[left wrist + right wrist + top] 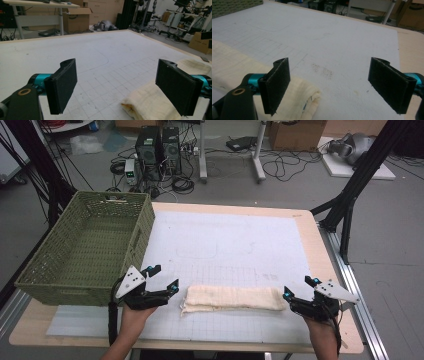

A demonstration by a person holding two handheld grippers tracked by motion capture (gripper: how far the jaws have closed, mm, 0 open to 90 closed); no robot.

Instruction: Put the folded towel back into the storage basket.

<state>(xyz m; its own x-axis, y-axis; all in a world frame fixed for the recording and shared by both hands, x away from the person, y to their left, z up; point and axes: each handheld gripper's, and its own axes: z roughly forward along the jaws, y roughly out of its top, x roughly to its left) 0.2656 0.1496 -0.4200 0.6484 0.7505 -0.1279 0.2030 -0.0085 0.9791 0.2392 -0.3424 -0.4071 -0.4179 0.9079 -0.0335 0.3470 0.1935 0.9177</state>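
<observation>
A wooden table (327, 270) carries a white gridded mat (235, 245) that covers most of its top. On the mat's left side stands a large green woven basket (87, 245), open at the top, its near corner just beside the left gripper.

Near the front edge of the mat lies a cream towel (232, 298), folded into a long narrow bundle that runs left to right between the two grippers. In the left gripper view its folded end (150, 102) lies low at the right, partly behind the right-hand jaw. In the right gripper view its other end (294, 97) sits at the lower left, behind the left-hand jaw.

The left gripper (161, 279) hovers at the towel's left end, held by a hand that comes in from the bottom edge. Its jaws are spread wide with nothing between the pads, and whether they touch the cloth cannot be told.

The right gripper (299, 287) sits at the towel's right end, just beside the fold. Its jaws are also spread wide, with bare mat between them.
</observation>
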